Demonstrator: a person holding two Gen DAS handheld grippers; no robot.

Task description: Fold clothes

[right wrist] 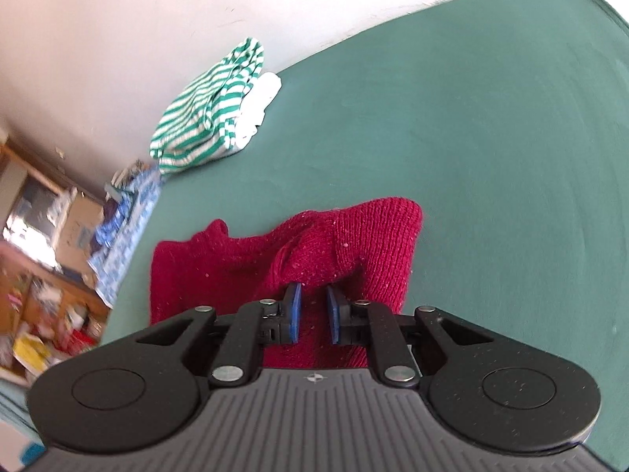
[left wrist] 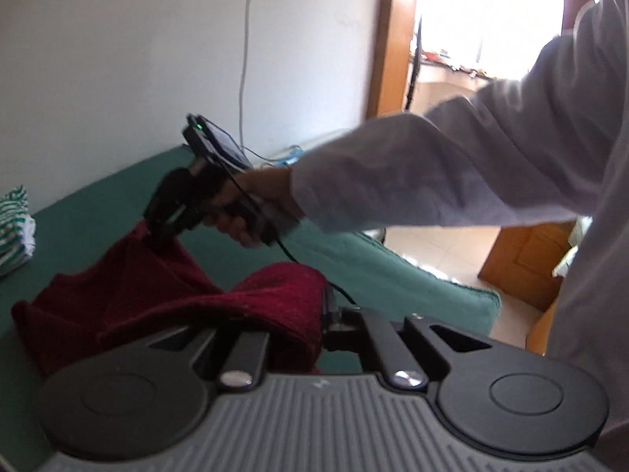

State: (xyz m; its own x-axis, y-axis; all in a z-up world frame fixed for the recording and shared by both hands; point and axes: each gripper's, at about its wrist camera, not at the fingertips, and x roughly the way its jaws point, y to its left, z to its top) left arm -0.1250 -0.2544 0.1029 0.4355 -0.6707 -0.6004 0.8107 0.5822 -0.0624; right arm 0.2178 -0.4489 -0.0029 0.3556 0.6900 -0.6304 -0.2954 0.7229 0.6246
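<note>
A dark red knit garment [right wrist: 243, 267] lies partly lifted on the green bed sheet [right wrist: 471, 118]. My right gripper [right wrist: 313, 314] has its blue pads [right wrist: 293, 310] a little apart, with bunched red knit filling the gap. In the left wrist view the right gripper [left wrist: 159, 242], held by a hand, pulls a corner of the red garment [left wrist: 129, 287] up into a peak. My left gripper [left wrist: 310, 326] sits low in that view. A fold of red knit drapes over its fingers and hides the tips; it appears shut on that fold.
A green-and-white striped garment [right wrist: 208, 110] lies on white cloth [right wrist: 259, 98] by the wall, at the bed's far edge. The person's pale sleeve [left wrist: 452, 173] crosses the left wrist view. A cable [left wrist: 291, 255] trails from the right gripper. A wooden door [left wrist: 526, 263] and a cluttered shelf [right wrist: 43, 275] stand beyond the bed.
</note>
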